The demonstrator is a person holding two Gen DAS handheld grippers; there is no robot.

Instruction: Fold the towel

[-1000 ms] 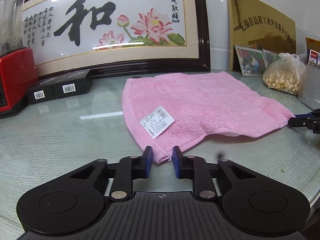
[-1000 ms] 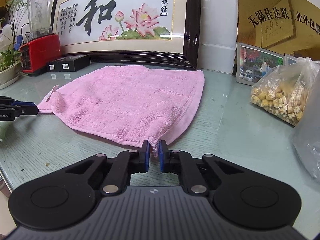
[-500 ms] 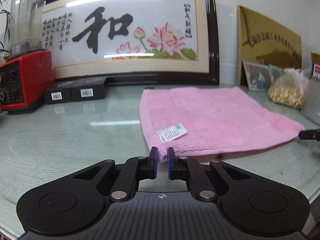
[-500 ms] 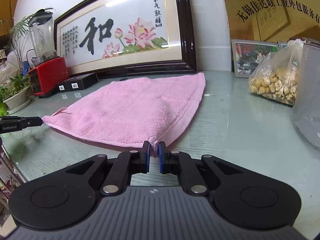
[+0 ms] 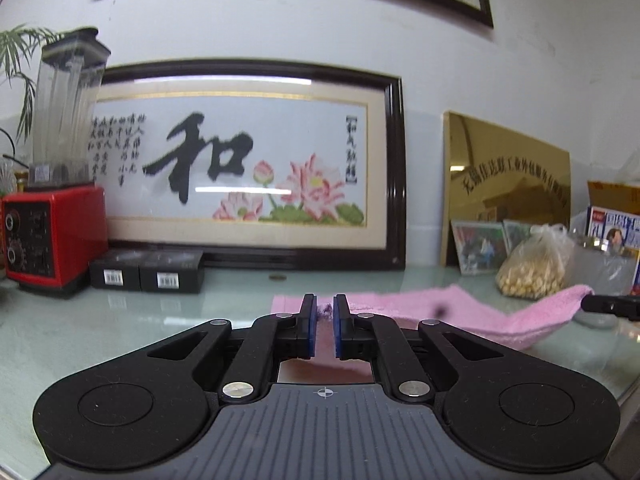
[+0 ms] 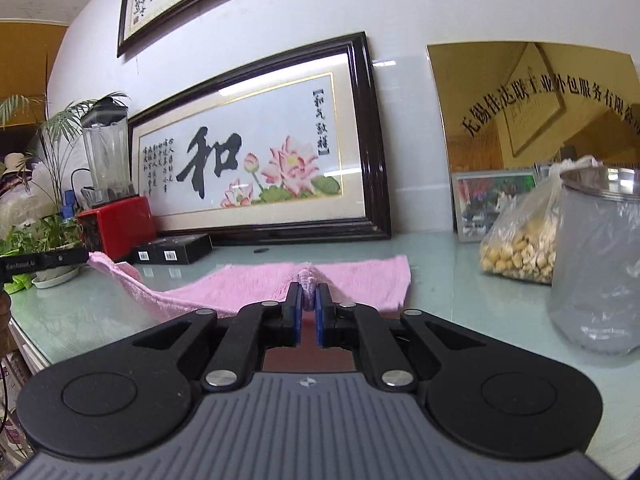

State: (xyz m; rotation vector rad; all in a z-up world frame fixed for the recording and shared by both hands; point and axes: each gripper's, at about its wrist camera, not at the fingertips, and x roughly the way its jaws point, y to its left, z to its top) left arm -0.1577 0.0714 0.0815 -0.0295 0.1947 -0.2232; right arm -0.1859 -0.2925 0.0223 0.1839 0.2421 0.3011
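The left gripper [image 5: 325,307] and right gripper [image 6: 307,295] each pinch 1 near corner of the pink towel [image 6: 360,280], raised off the glass table [image 6: 460,280]; its far edge lies at 12 o'clock, before the framed picture [image 6: 260,160]. A bag of nuts [image 6: 520,248] sits at 2 o'clock.

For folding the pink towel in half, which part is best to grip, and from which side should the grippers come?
Grip the towel at its two near corners, coming from the table's front edge. It is flat and limp, so the corners control the whole near edge. Both the left gripper and the right gripper are pinching a corner that way, with that edge raised off the table.
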